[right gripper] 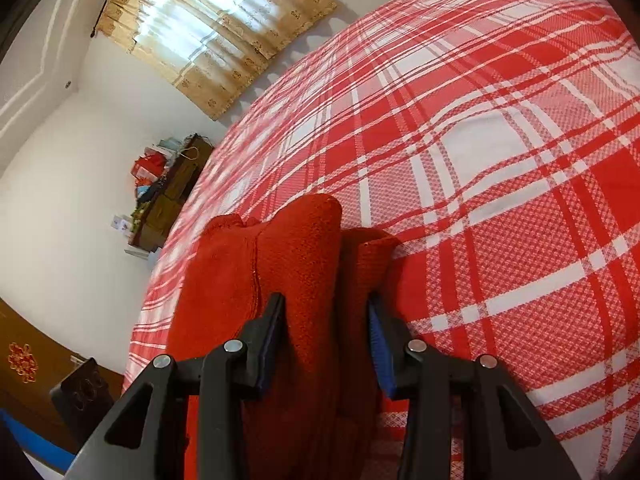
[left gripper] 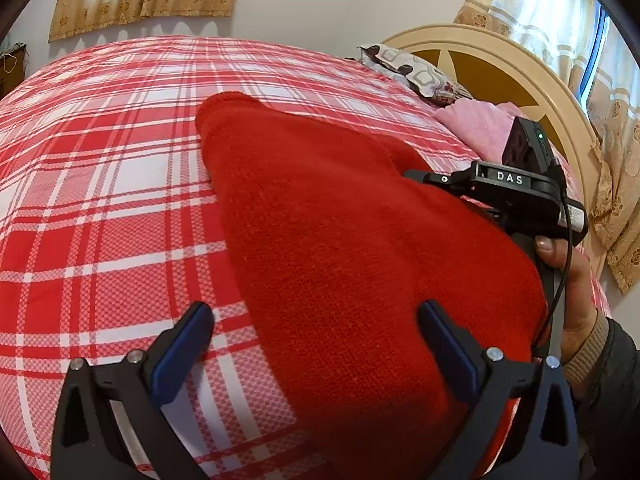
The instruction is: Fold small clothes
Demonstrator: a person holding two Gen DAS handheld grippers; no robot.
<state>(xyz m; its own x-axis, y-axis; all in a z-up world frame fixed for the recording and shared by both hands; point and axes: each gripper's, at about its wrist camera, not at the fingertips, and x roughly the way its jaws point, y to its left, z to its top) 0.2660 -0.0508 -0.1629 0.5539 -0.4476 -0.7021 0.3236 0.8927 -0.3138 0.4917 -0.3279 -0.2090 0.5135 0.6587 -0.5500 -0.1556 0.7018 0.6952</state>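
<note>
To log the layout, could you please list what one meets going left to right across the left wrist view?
Plaid bedspread → red knitted garment → right gripper's body → person's hand → curtain.

The left camera sits close above the bed (left gripper: pixel 100 200) and looks down across it toward the far headboard (left gripper: pixel 520 76). The right camera looks down low toward the curtain (right gripper: pixel 208 32). Both see the red garment (left gripper: pixel 340 240).

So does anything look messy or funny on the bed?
Nothing really stands out. The red sweater is bunched up in the right claw, which suits folding. The plaid sheet looks flat and clean.
</note>
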